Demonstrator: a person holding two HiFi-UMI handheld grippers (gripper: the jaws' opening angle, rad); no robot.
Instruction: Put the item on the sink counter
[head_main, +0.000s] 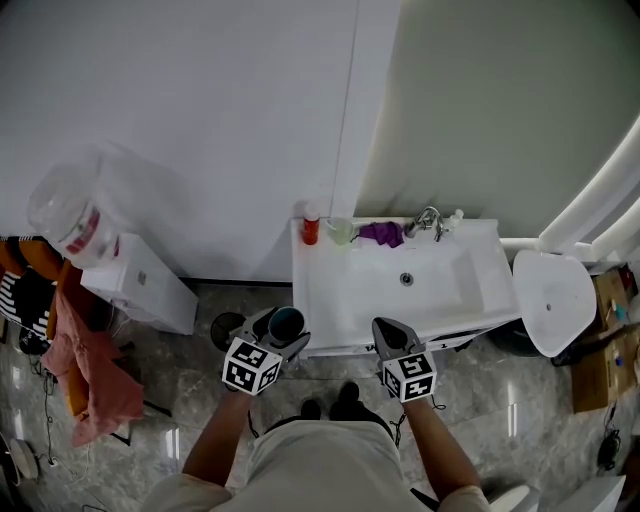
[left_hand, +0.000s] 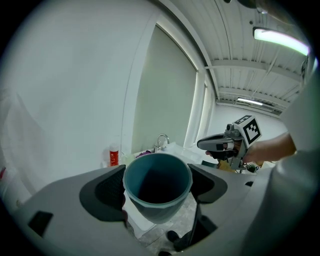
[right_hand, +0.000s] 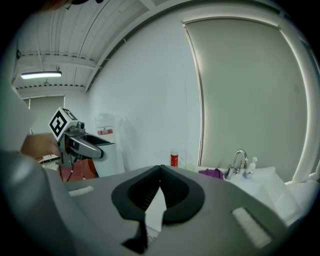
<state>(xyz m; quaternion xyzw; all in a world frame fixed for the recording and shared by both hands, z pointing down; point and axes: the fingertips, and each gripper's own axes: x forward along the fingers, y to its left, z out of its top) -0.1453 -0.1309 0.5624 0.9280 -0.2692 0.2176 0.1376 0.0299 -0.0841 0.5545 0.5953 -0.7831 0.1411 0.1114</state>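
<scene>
The left tongs (head_main: 283, 328), spread wide, clasp a teal cup (left_hand: 157, 187) by its sides just off the near left corner of the white worktop (head_main: 325, 292), while the right tongs (right_hand: 160, 172), pinched together with nothing between them, hover at its near edge.

Blue cup (head_main: 285, 322), lower half seemingly behind left tool (head_main: 281, 331)
</scene>
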